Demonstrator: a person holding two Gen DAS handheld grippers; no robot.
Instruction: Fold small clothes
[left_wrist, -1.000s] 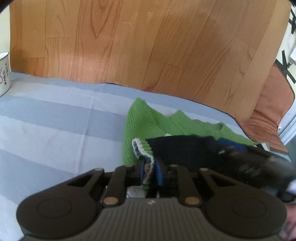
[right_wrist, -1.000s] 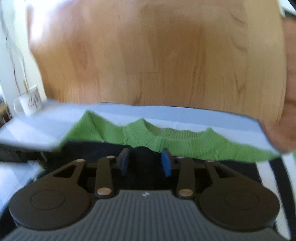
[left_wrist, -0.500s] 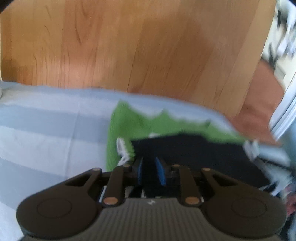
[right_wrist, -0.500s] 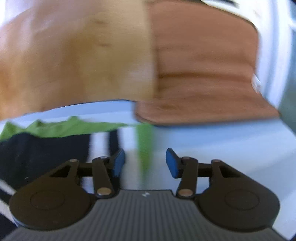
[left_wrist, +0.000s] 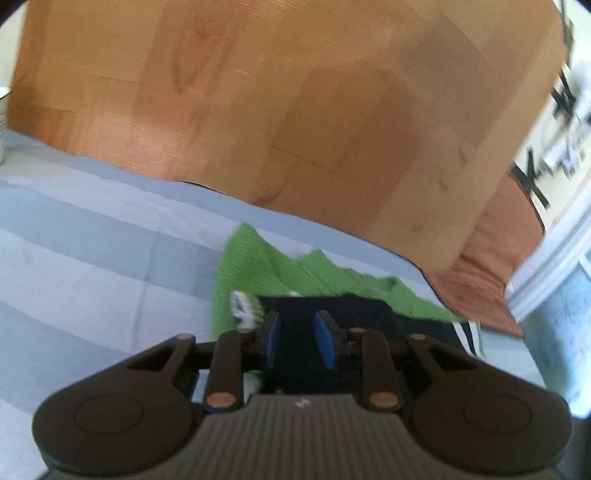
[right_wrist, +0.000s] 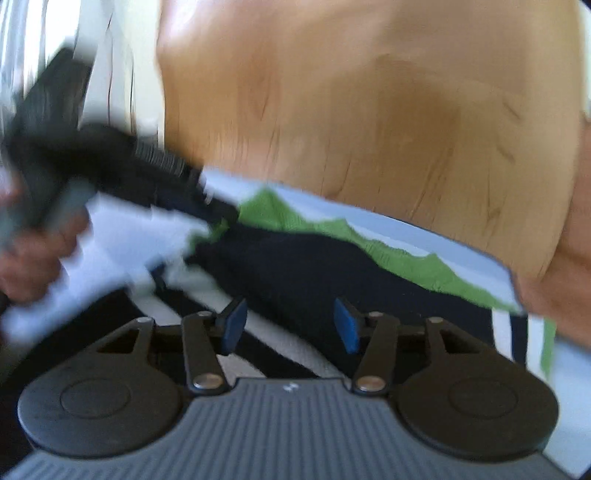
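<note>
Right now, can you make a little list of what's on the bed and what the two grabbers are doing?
surface: striped blue cloth
bottom garment: green knit sweater
top garment: dark navy garment, lying on the sweater
left gripper: jaws parted, over the navy garment
right gripper: jaws wide open, holding nothing
background: wooden floor

No readable words or numbers anywhere; only a small pale logo mark, too blurred to read, behind the jaws.
</note>
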